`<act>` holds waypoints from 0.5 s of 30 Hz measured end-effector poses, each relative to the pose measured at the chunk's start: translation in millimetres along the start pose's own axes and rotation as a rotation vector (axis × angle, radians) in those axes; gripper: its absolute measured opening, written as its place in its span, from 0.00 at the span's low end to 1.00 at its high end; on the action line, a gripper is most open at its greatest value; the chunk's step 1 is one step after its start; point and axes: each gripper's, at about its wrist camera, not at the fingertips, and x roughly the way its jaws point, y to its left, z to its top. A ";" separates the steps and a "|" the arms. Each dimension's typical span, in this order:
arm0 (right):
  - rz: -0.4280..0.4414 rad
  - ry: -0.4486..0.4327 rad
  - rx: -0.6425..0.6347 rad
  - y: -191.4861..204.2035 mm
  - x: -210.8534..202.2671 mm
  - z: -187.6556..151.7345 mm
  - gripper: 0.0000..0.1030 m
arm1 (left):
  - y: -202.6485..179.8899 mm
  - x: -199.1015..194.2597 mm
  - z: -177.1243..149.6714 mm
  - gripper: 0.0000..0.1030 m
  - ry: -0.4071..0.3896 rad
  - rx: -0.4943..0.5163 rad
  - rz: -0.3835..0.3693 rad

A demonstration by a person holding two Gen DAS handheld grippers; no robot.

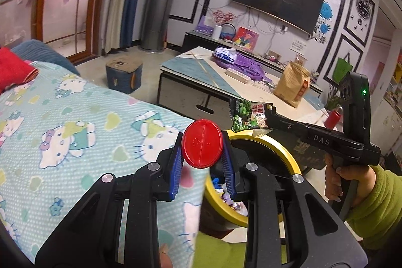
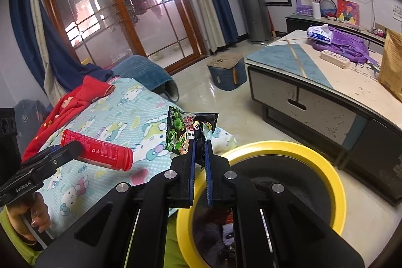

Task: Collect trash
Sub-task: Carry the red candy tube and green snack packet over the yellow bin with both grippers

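Left tool (image 1: 202, 162) clamped on red bottle (image 1: 202, 143), right tool (image 2: 199, 167) on snack wrapper (image 2: 183, 135); both near yellow-rimmed bin (image 2: 314, 150), undropped.

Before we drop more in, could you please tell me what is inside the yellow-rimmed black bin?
The yellow-rimmed black bin holds crumpled wrappers in blue, white and red; gripper bodies and shadow hide the rest.

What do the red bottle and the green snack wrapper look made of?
Red bottle: likely plastic, glossy; its base shows a moulded seam and a recycling mark in the left wrist view. Green snack wrapper: thin printed plastic film, maybe foil-lined; it is crinkled with a torn, jagged edge.
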 end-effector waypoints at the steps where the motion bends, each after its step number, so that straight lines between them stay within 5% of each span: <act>1: -0.009 -0.003 0.003 -2.6 -3.1 -0.3 0.07 | -2.7 1.3 0.1 0.21 0.002 0.007 -0.003; 15: -0.103 0.114 0.040 -41.6 -18.8 -28.2 0.07 | -49.4 37.2 -17.1 0.21 0.076 0.082 -0.086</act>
